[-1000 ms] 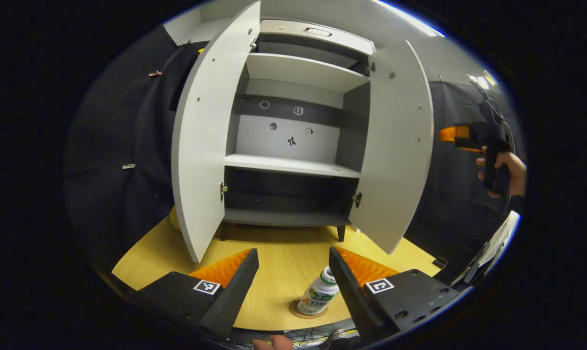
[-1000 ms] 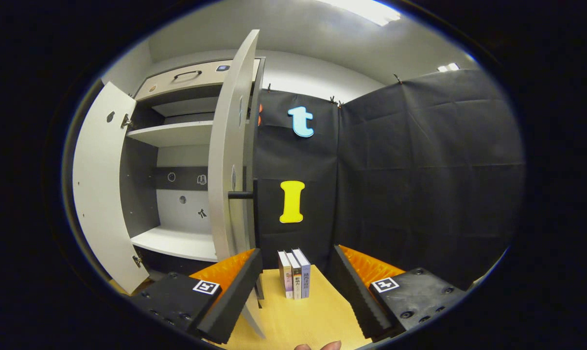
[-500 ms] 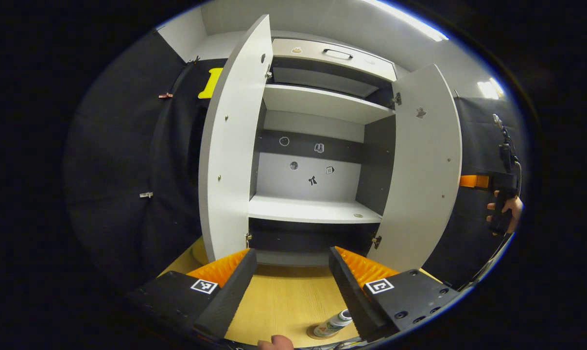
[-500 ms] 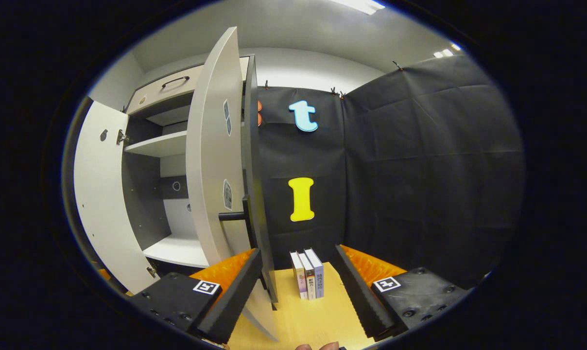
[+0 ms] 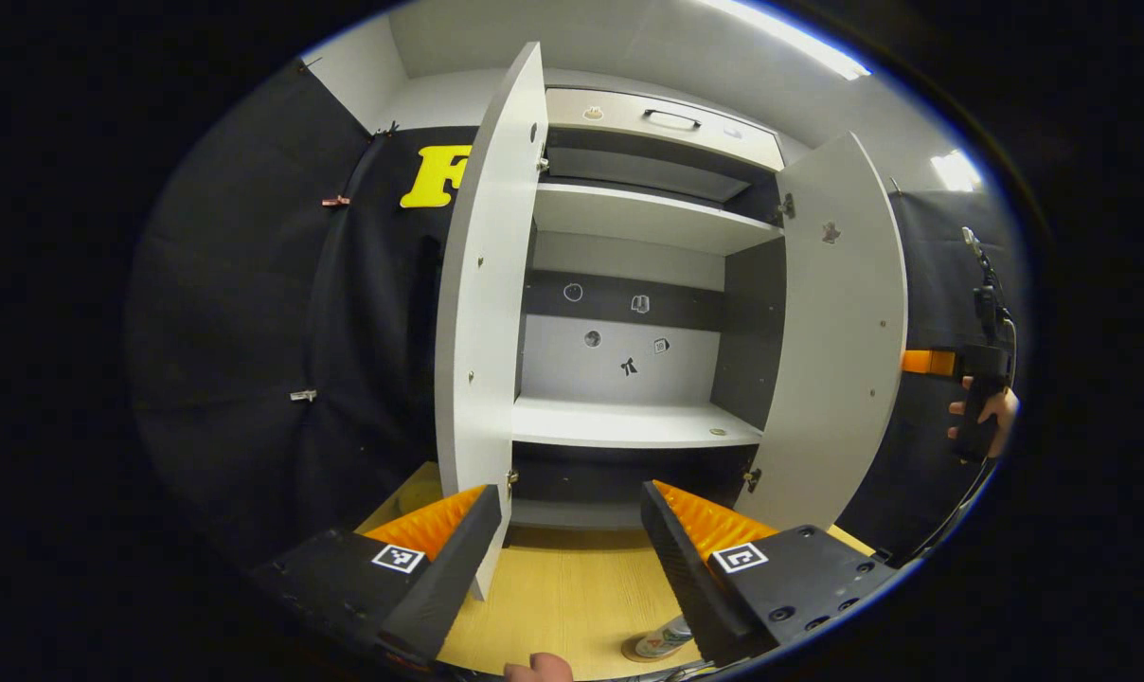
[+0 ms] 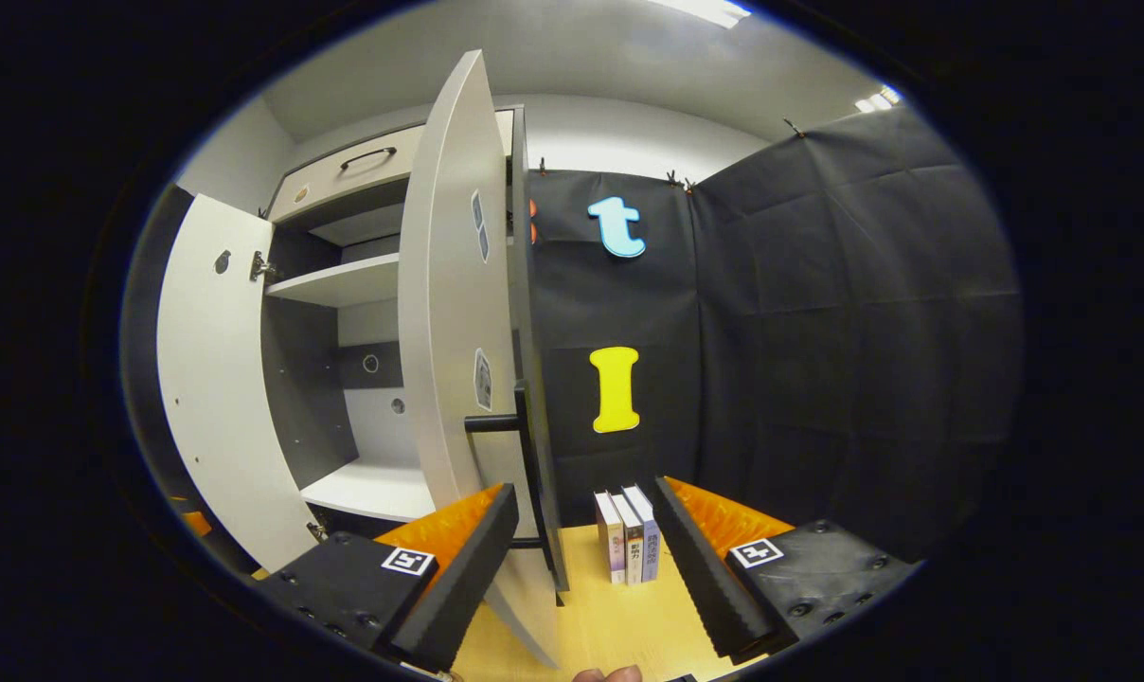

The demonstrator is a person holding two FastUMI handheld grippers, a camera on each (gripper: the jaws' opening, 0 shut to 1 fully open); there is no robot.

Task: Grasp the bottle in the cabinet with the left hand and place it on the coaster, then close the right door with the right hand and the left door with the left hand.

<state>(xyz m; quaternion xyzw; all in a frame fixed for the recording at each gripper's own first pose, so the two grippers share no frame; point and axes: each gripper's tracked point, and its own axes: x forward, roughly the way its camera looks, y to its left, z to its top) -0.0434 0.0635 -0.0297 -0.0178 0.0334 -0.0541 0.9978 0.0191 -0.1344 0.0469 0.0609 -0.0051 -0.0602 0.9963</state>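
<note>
Left gripper (image 5: 563,530) risen from bottle (image 5: 665,640), books (image 6: 629,536) behind right door (image 6: 454,313)

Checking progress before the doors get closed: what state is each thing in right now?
Left door: open.
Right door: open.
Bottle: out of the cabinet, on the coaster.
Drawer: closed.
Left gripper: open, empty.
Right gripper: open, empty, beside the right door's handle.
Books: upright on the table.
</note>
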